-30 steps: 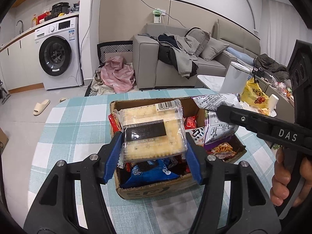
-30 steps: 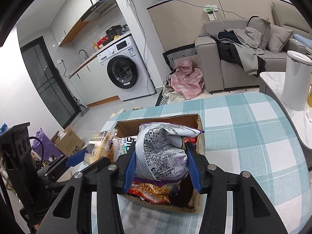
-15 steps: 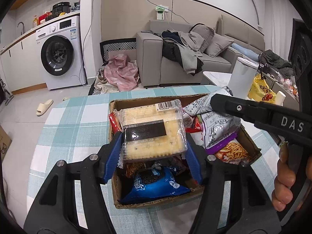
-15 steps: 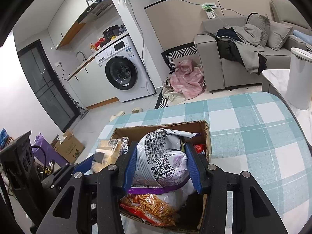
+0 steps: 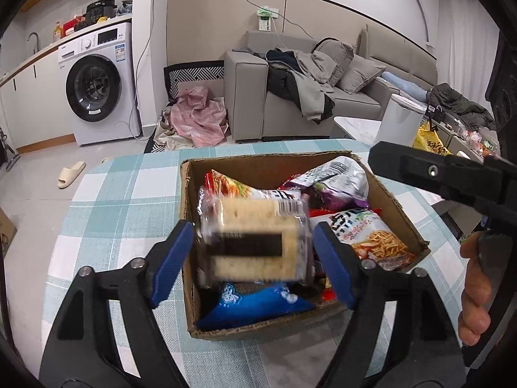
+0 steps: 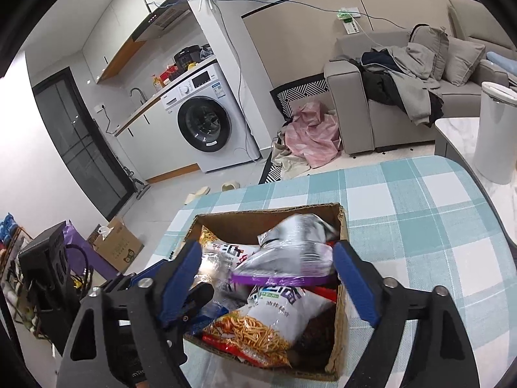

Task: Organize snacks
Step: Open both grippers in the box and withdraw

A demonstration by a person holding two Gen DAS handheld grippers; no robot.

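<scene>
A brown cardboard box (image 5: 187,200) of snack bags stands on the checked table; it also shows in the right wrist view (image 6: 343,223). My left gripper (image 5: 253,263) is open over the box's near end. A clear pack of crackers (image 5: 255,242) is blurred between its fingers, apart from both pads. My right gripper (image 6: 268,279) is open above the box. A silver and purple bag (image 6: 290,258) lies in the box under it, also seen in the left wrist view (image 5: 332,181). A white bag of fries (image 6: 274,317) and a blue bag (image 5: 255,307) lie in the box.
The checked tablecloth (image 6: 420,226) has its far edge just behind the box. A white bin (image 6: 497,129) stands off the table to the right. A sofa (image 5: 252,103) and a washing machine (image 5: 100,87) are beyond. The right gripper's body (image 5: 452,177) reaches over the box's right side.
Both grippers have opened. The cracker pack has left the left gripper's grip and drops toward the box. The silver and purple bag has dropped from the right gripper into the box.
</scene>
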